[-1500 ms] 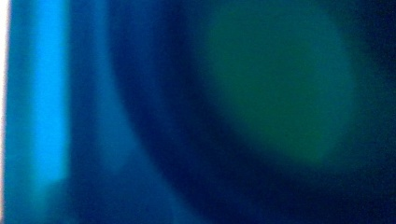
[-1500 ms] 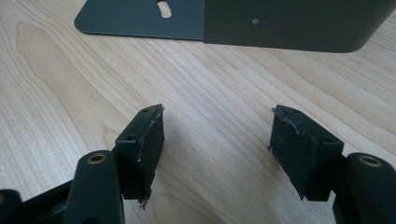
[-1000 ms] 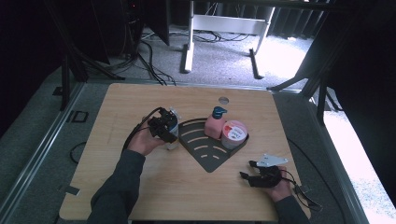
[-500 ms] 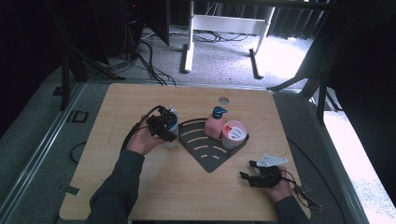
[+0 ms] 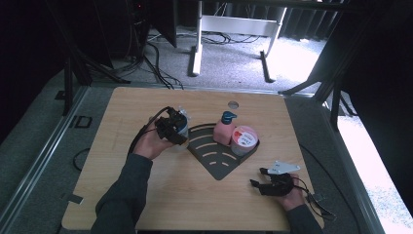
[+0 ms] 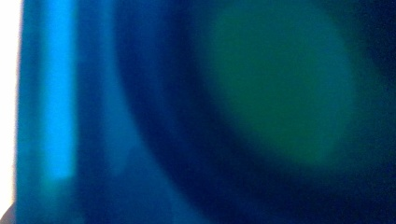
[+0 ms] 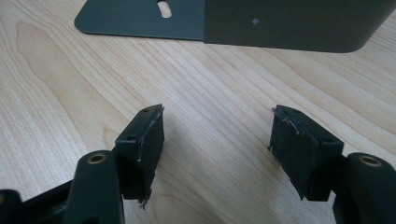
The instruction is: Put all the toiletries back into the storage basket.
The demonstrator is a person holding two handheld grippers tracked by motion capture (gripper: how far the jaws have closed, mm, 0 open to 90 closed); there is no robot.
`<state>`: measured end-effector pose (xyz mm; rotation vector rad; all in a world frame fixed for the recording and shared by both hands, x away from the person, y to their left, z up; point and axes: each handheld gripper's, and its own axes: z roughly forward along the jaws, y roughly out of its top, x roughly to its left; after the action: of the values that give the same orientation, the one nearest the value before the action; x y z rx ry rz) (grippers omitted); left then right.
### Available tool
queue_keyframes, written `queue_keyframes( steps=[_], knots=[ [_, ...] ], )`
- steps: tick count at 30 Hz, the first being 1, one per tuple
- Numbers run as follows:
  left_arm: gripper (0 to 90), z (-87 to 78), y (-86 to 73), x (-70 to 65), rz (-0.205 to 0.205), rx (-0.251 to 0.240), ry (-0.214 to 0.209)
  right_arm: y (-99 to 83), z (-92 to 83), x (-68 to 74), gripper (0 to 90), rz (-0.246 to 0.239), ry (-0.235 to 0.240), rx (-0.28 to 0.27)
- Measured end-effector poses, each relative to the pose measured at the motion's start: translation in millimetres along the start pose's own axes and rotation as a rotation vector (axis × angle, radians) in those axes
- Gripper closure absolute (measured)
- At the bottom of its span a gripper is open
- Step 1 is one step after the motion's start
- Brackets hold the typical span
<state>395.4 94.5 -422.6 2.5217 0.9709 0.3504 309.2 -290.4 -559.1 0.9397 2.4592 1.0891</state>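
Observation:
A dark fan-shaped tray point(image 5: 218, 165) lies mid-table, holding a pink pump bottle point(image 5: 223, 132) and a round tub with a pink lid point(image 5: 243, 139) at its far end. Just left of the tray my left gripper point(image 5: 174, 128) is closed around a blue bottle point(image 5: 182, 122) with a clear top. In the left gripper view the blue bottle point(image 6: 140, 116) is a blur pressed close to the lens. My right gripper point(image 5: 259, 177) rests low at the front right of the table. Its jaws point(image 7: 217, 140) stand open over bare wood, pointing at the tray's wall point(image 7: 289, 23).
The wooden table point(image 5: 122, 195) has a small round hole point(image 5: 233, 104) near its far edge. Cables trail from both grippers. A metal stand and loose cables sit on the floor beyond the table, with dark frame legs at the right.

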Motion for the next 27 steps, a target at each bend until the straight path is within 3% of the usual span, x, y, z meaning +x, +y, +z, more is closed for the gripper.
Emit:
queue_keyframes(
  steps=[27],
  knots=[
    [55.3,6.5,20.3,-7.3,0.003,-0.033,-0.004,0.0,0.0,0.0,34.7,0.000,0.000,0.000]
  ],
)
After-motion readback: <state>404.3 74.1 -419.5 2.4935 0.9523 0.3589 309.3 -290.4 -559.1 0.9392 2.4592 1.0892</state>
